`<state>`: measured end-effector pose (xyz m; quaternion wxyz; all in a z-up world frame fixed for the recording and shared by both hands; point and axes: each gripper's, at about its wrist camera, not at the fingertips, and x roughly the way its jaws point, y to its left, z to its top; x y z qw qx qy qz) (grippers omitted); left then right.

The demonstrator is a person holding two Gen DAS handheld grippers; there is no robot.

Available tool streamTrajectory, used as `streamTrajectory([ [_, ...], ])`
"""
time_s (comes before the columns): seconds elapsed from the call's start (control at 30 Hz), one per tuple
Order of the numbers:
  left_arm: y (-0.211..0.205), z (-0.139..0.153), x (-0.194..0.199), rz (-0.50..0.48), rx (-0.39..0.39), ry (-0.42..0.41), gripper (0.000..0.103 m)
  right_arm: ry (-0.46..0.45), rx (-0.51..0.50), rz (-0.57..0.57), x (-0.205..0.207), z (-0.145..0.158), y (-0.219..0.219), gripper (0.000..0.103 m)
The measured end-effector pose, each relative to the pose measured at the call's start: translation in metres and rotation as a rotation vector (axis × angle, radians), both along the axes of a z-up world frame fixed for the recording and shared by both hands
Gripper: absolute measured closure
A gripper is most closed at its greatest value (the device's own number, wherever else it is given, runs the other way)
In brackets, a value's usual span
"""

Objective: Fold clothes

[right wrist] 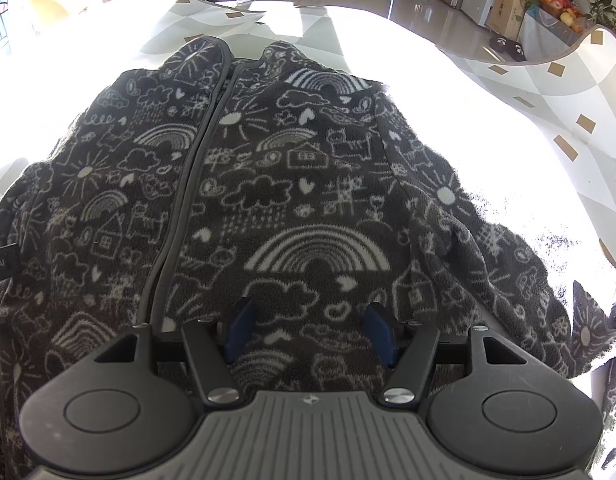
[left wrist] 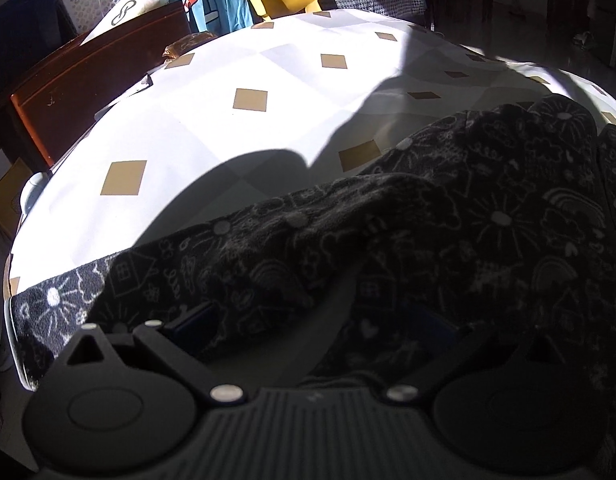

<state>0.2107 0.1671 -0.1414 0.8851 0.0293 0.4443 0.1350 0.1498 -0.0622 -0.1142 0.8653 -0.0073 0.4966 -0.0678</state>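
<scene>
The black doodle-print fleece jacket (right wrist: 291, 184) lies zipped on the checked tabletop (left wrist: 211, 128). The right gripper (right wrist: 312, 332) hovers over its hem, jaws spread wide, holding nothing. The left gripper (left wrist: 308, 328) sits over a sleeve, jaws also spread.

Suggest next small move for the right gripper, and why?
Probably lower and close on the hem. The right gripper is open, its pads apart above the jacket, which lies spread on the table, zipper up, unfolded. Nothing is gripped yet.

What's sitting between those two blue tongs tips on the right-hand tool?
Only the doodle-print fleece jacket. In the right wrist view, the right tongs stand open over its fabric, with nothing else in the gap.
</scene>
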Motion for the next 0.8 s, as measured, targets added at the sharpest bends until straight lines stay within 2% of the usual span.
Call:
streamTrajectory([
  [0.4,-0.001,-0.002,-0.013,-0.037,0.098,-0.005,0.0,0.001,0.01,-0.006,-0.004,0.001,-0.004,0.04],
  [0.6,0.007,0.0,-0.015,-0.01,0.055,0.03,0.0,0.005,0.011,-0.003,-0.007,0.001,-0.006,0.039],
  [0.8,-0.001,0.01,-0.021,-0.058,0.052,0.044,0.0,0.021,0.025,0.007,-0.005,0.002,-0.009,0.039],
])
